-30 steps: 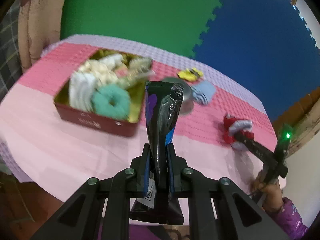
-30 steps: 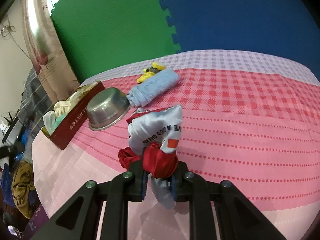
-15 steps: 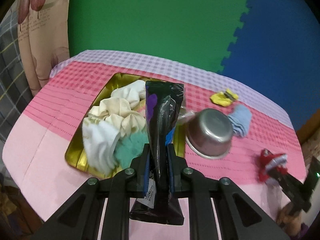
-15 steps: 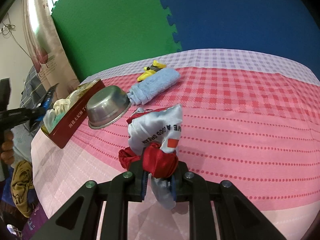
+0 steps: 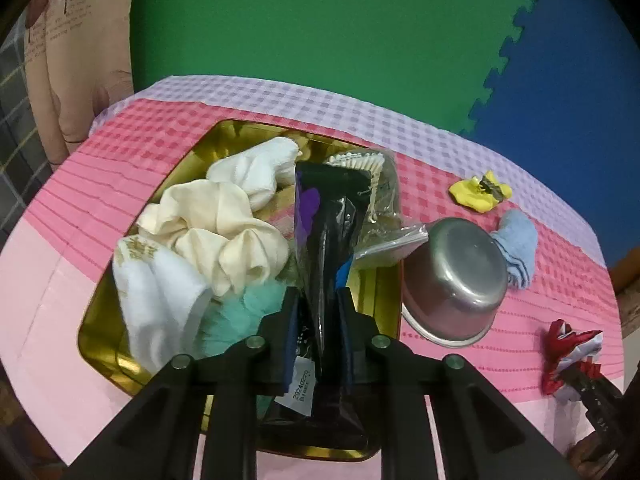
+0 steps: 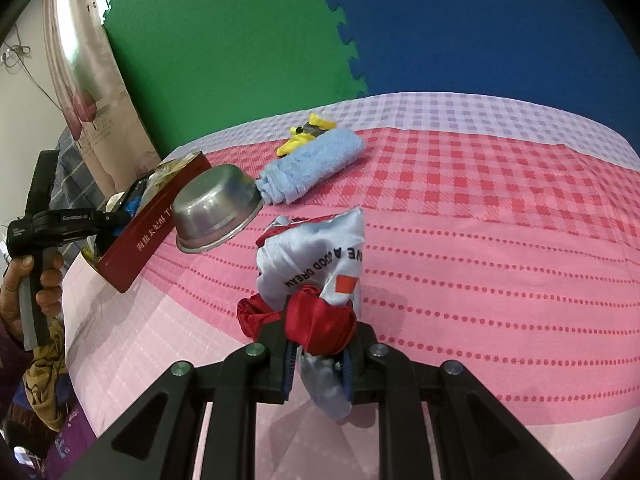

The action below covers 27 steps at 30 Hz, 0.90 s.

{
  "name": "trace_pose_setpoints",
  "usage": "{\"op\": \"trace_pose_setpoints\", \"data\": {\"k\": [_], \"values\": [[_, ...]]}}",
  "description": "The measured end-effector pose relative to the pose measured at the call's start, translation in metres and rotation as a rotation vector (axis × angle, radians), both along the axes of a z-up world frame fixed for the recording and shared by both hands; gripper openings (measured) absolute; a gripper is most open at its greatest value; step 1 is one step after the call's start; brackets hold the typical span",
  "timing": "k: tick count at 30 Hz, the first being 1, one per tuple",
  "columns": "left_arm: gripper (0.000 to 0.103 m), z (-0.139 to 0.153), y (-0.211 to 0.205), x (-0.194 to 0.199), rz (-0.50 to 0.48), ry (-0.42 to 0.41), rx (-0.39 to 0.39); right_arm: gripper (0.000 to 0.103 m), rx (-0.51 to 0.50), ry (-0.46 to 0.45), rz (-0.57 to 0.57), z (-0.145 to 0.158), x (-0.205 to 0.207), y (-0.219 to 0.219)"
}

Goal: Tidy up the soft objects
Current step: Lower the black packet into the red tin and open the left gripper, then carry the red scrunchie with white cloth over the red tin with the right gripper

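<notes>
A black packet (image 5: 332,240) stands between the left gripper's (image 5: 318,300) jaws, which have just been opening, above the gold tin (image 5: 96,320) of socks and scrunchies; rightward on the bench (image 6: 480,280), the right gripper's (image 6: 318,354) jaws are clamped on a red-and-grey cloth bundle (image 6: 316,264).

Teal scrunchie (image 5: 240,316) partly covered by white sock (image 5: 160,300) and black pouch (image 5: 332,240). Right gripper (image 5: 576,372) mostly hidden by red-and-white cloth (image 5: 568,344). Pouch label (image 5: 302,384) print illegible.

Two wrist views, shared bowl (image 5: 456,280)
</notes>
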<state>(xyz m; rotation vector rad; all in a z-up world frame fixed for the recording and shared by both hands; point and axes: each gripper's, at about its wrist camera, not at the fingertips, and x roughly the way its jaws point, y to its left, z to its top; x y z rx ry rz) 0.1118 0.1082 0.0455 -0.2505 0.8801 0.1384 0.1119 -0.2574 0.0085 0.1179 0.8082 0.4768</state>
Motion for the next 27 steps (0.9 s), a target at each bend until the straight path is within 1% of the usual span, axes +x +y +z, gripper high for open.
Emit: {"op": "trace_pose_setpoints", "data": {"k": [1,2,3,4,5,9,12,15,18,20,22,24,25,27], "values": [[0.039,-0.001,0.001,0.001,-0.002,-0.002,-0.007,0.018,-0.001,0.0,0.002,0.0,0.0,0.0],[0.049,-0.001,0.001,0.0,-0.003,-0.013,-0.017,0.018,-0.002,0.001,0.002,0.0,0.001,0.0],[0.065,0.0,0.002,-0.002,0.0,-0.022,-0.03,0.018,-0.002,0.002,0.004,0.0,0.001,-0.001],[0.07,0.001,0.003,-0.003,0.002,-0.032,-0.04,0.018,-0.002,0.002,0.004,0.0,0.001,-0.001],[0.071,0.005,0.003,-0.008,0.012,-0.055,-0.045,0.018,-0.003,0.002,0.005,0.0,0.001,-0.001],[0.076,0.026,-0.002,-0.035,0.063,-0.179,0.002,0.018,-0.002,0.002,0.005,0.0,0.001,-0.001],[0.076,0.036,-0.009,-0.056,0.055,-0.203,0.048,0.018,-0.002,0.002,0.006,0.0,0.001,-0.001],[0.076,0.033,-0.015,-0.082,0.045,-0.196,0.063,0.018,0.0,0.005,0.007,0.0,0.002,-0.001],[0.076,0.025,-0.016,-0.11,0.063,-0.18,0.075,0.018,-0.006,0.009,0.007,0.0,0.002,-0.001],[0.076,0.018,-0.012,-0.127,0.097,-0.166,0.048,0.018,-0.018,0.01,0.009,0.0,0.002,0.0],[0.076,0.009,-0.005,-0.143,0.15,-0.159,-0.002,0.018,-0.027,0.013,0.009,0.002,0.001,0.001],[0.076,-0.002,0.003,-0.158,0.192,-0.138,-0.071,0.018,-0.023,0.025,0.023,0.005,0.0,0.003],[0.076,-0.004,0.005,-0.16,0.191,-0.119,-0.082,0.018,-0.019,0.027,0.034,0.008,-0.001,0.006],[0.076,-0.008,0.005,-0.162,0.185,-0.068,-0.048,0.018,0.0,0.024,0.061,0.017,-0.006,0.013]]}}
